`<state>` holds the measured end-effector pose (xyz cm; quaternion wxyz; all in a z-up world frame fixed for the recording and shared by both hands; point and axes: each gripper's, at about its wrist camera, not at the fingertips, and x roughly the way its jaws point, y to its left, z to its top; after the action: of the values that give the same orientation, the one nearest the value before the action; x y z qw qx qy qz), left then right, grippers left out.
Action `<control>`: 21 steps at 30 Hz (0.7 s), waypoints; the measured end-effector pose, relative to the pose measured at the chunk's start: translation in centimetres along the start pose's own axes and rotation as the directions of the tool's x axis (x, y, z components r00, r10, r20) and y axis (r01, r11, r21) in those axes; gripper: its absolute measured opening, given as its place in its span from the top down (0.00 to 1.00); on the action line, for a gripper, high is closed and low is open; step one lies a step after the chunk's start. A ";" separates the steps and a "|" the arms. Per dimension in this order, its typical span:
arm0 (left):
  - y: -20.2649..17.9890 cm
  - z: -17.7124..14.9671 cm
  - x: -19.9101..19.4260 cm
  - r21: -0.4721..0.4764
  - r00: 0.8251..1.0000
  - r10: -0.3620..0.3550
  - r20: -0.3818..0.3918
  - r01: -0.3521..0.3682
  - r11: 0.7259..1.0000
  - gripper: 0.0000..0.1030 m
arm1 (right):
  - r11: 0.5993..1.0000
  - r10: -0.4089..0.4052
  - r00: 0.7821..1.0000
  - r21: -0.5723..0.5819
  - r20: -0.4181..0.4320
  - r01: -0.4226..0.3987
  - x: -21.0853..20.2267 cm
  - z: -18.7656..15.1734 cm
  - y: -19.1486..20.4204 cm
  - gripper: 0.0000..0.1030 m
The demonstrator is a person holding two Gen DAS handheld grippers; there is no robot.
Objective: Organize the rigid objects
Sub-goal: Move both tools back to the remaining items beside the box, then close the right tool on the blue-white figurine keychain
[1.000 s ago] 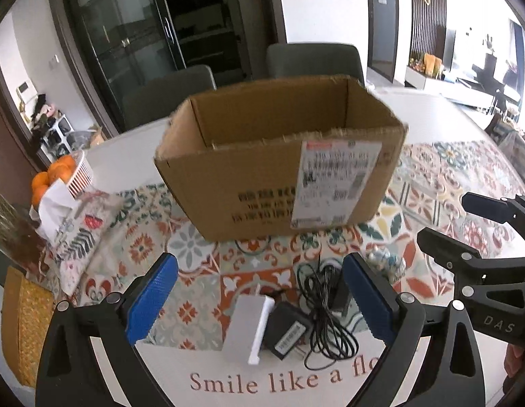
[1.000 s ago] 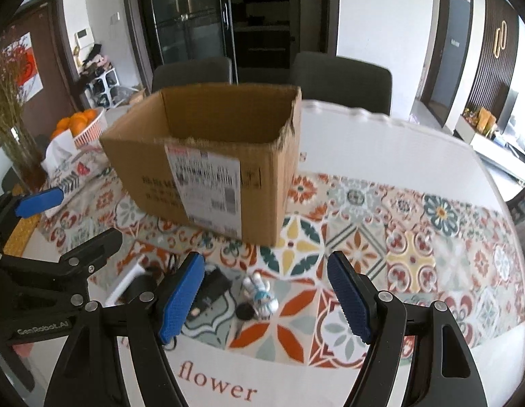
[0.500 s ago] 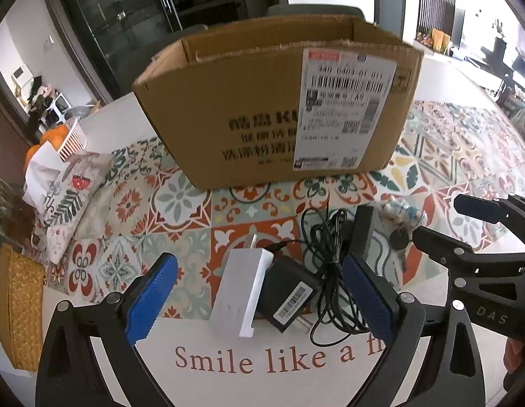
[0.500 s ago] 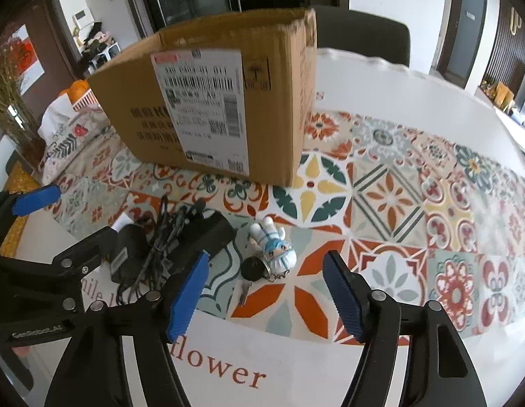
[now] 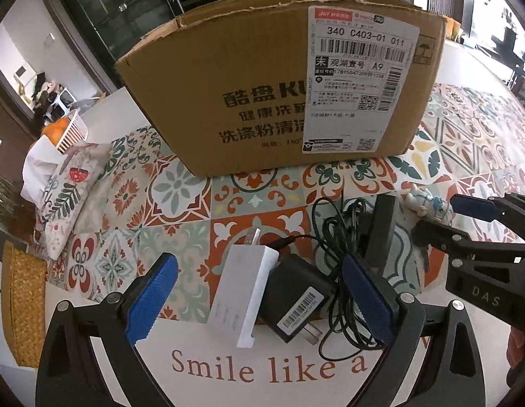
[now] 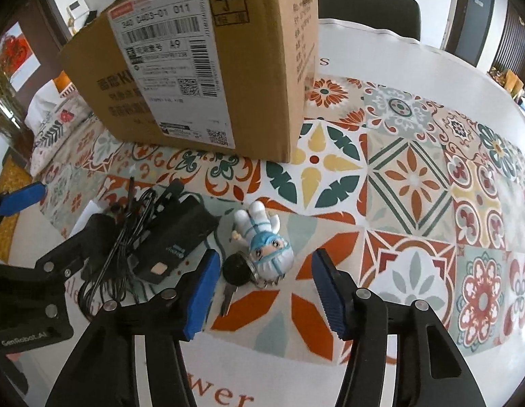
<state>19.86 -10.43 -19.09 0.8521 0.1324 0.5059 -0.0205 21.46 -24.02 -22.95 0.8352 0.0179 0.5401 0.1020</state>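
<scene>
A cardboard box (image 5: 276, 84) stands on the patterned tablecloth (image 5: 181, 190); it also shows in the right wrist view (image 6: 194, 68). In front of it lie a white charger (image 5: 243, 298), a black power adapter (image 5: 296, 302) with a tangled black cable (image 5: 343, 237), and a black device (image 6: 174, 237). A small astronaut figurine keychain (image 6: 265, 237) with a black key (image 6: 233, 273) lies to their right. My left gripper (image 5: 259, 302) is open, low over the white charger and adapter. My right gripper (image 6: 265, 291) is open, low around the figurine and key.
A white basket of oranges (image 5: 67, 130) and a leaf-print pouch (image 5: 69, 193) sit at the left. A woven mat (image 5: 21, 305) lies at the table's left edge. Chairs (image 6: 367, 3) stand behind the table.
Both grippers have come down and forward toward the items in front of the box. The box now looms larger. Both stay open. Nothing on the table has moved.
</scene>
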 end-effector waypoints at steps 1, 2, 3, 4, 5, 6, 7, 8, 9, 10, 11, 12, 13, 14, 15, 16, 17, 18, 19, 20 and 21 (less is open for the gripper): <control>0.0 0.0 0.1 -0.002 1.000 0.005 0.000 -0.005 1.000 0.04 | 1.000 0.004 1.000 0.002 -0.003 -0.004 0.2 0.1 -0.1 0.51; 0.0 0.1 0.1 -0.002 1.000 0.007 -0.001 -0.007 1.000 0.04 | 1.000 0.006 1.000 0.005 -0.008 -0.006 0.5 0.2 -0.1 0.54; 0.1 0.1 0.2 -0.002 1.000 0.007 0.000 -0.007 1.000 0.04 | 1.000 0.006 1.000 0.006 -0.011 -0.006 0.7 0.2 -0.2 0.56; 0.1 0.0 0.2 -0.003 1.000 0.009 0.001 -0.009 1.000 0.04 | 1.000 0.010 1.000 0.007 -0.014 -0.010 0.8 0.3 -0.2 0.58; 0.2 0.0 0.3 -0.006 1.000 0.009 0.000 -0.009 1.000 0.04 | 1.000 0.011 1.000 0.006 -0.012 -0.010 0.9 0.3 -0.2 0.59; 0.4 0.0 0.3 -0.010 1.000 0.008 -0.001 -0.008 1.000 0.04 | 1.000 0.005 1.000 0.003 -0.012 -0.005 0.9 0.3 -0.1 0.59; 0.5 -0.1 0.4 -0.012 1.000 0.006 -0.002 -0.006 1.000 0.04 | 1.000 0.000 1.000 0.004 -0.012 0.000 0.9 0.3 -0.1 0.65; 0.6 -0.1 0.4 -0.013 1.000 0.002 -0.004 -0.003 1.000 0.04 | 1.000 0.004 1.000 0.010 -0.013 -0.003 0.9 0.3 -0.1 0.70; 0.7 -0.2 0.4 -0.013 1.000 -0.001 -0.006 0.001 1.000 0.04 | 1.000 0.003 1.000 0.017 -0.013 -0.002 0.8 0.2 0.0 0.71; 0.8 -0.3 0.4 -0.013 1.000 -0.002 -0.005 0.002 1.000 0.04 | 1.000 -0.001 1.000 0.019 -0.013 0.001 0.8 0.2 0.1 0.71; 0.9 -0.4 0.4 -0.011 1.000 -0.004 -0.005 0.004 1.000 0.04 | 1.000 -0.004 1.000 0.020 -0.012 0.004 0.8 0.1 0.2 0.72; 0.9 -0.5 0.3 -0.010 1.000 -0.006 -0.005 0.006 1.000 0.04 | 1.000 -0.003 1.000 0.023 -0.010 0.003 0.7 0.0 0.3 0.72; 1.0 -0.6 0.2 -0.010 1.000 -0.009 -0.005 0.008 1.000 0.04 | 1.000 -0.004 1.000 0.028 -0.007 0.004 0.6 -0.1 0.5 0.72; 1.1 -0.7 0.2 -0.011 1.000 -0.013 -0.006 0.013 1.000 0.04 | 0.999 -0.007 1.000 0.031 -0.002 0.007 0.4 -0.2 0.6 0.72; 1.2 -0.8 0.1 -0.013 1.000 -0.018 -0.008 0.018 1.000 0.04 | 0.999 -0.011 1.000 0.034 0.005 0.011 0.2 -0.3 0.7 0.72; 1.4 -0.9 0.0 -0.016 1.000 -0.026 -0.007 0.026 1.000 0.04 | 0.999 -0.019 1.000 0.038 0.011 0.018 -0.1 -0.3 0.9 0.72; 1.5 -1.0 -0.2 -0.016 0.999 -0.037 -0.006 0.037 0.999 0.04 | 0.999 -0.021 1.000 0.041 0.014 0.020 -0.4 -0.4 0.9 0.72; 1.5 -1.1 -0.4 -0.014 0.999 -0.044 -0.004 0.044 0.999 0.04 | 0.999 -0.019 1.000 0.044 0.022 0.018 -0.8 -0.5 1.0 0.72; 1.6 -1.2 -0.6 -0.016 0.999 -0.052 -0.001 0.052 0.999 0.04 | 0.999 -0.018 0.999 0.048 0.030 0.016 -1.2 -0.6 1.1 0.72; 1.7 -1.3 -0.8 -0.017 0.998 -0.059 0.002 0.059 0.998 0.04 | 0.999 -0.018 0.999 0.051 0.039 0.016 -1.7 -0.6 1.2 0.72; 1.9 -1.3 -1.1 -0.022 0.997 -0.071 0.007 0.071 0.997 0.04 | 0.998 -0.022 0.999 0.053 0.049 0.020 -2.2 -0.6 1.3 0.73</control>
<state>18.55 -8.37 -18.37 0.8537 0.1050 0.5080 -0.0455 19.80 -23.17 -21.05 0.8486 0.0367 0.5218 0.0784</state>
